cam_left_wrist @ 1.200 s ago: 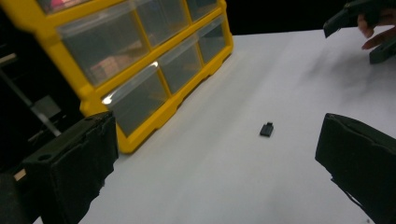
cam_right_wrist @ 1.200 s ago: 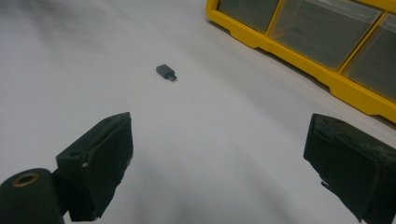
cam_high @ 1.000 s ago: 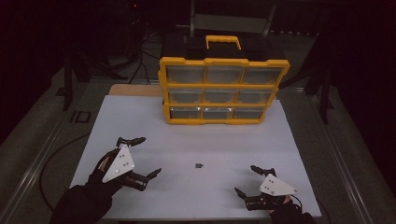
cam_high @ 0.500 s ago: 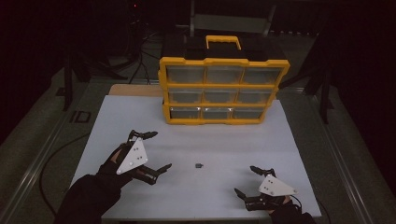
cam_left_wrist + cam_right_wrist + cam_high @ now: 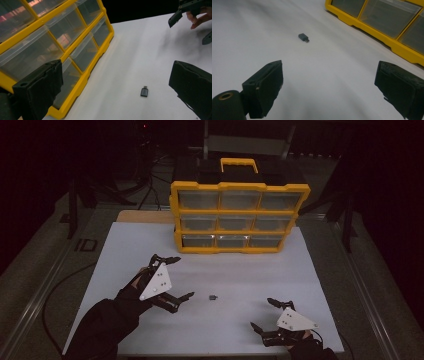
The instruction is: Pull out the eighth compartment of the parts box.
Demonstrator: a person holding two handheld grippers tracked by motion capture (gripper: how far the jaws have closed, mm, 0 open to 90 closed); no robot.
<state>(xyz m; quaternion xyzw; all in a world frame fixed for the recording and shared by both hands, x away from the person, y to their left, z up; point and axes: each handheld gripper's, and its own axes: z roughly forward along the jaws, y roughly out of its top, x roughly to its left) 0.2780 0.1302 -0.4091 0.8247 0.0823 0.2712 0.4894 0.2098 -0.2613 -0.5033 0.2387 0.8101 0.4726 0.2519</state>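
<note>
The left gripper [image 5: 176, 277] hangs over the left half of the white tabletop [image 5: 305, 270] with its black jaws spread wide and nothing between them; in its own view the two pads frame bare table. The right gripper [image 5: 265, 314] sits low near the front right edge, jaws likewise parted and empty.

Between the two, just right of the left gripper's lower jaw, lies a small dark grey rectangular adapter plug [image 5: 212, 296], flat on the table and touching neither gripper. In the right gripper view the plug [image 5: 303, 37] shows a short metal tip at one end, which points towards the yellow plastic drawer cabinet with clear fronts [image 5: 240, 215]; its long axis runs roughly front to back. In the left gripper view [image 5: 144, 91] the tip is hard to make out. The drawers' contents are too dim to tell.
</note>
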